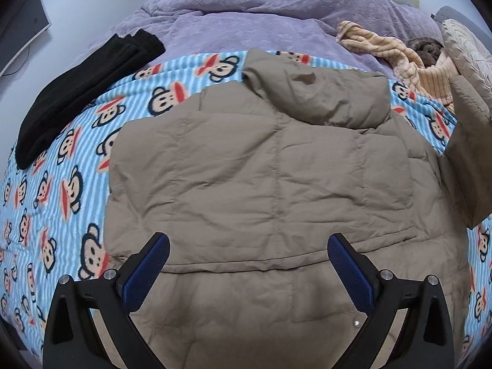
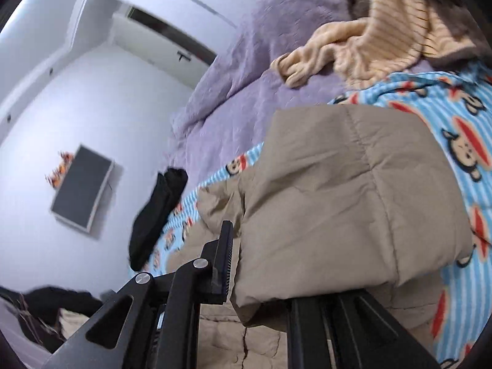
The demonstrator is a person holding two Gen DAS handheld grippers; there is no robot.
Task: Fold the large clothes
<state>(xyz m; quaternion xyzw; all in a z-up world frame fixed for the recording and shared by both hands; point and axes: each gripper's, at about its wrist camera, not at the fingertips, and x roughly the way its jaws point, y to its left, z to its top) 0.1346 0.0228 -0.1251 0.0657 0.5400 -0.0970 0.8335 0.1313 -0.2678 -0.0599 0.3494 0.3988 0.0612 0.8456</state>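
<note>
A black folded garment [image 1: 83,92] lies at the left of the monkey-print blanket [image 1: 61,160]; one tan puffer jacket [image 1: 261,178] lies back-up at the middle; the left gripper [image 1: 246,264] hovers above its hem, jaws wide, holding nothing; at the right the right gripper [image 2: 258,264] has clamped a lifted sleeve [image 2: 338,190]. The risk, I'd judge: slippery padding slides from that clamp, or the sleeve drags the body askew. One jacket, one black piece, one striped beige garment [image 1: 399,58], two grippers.
</note>
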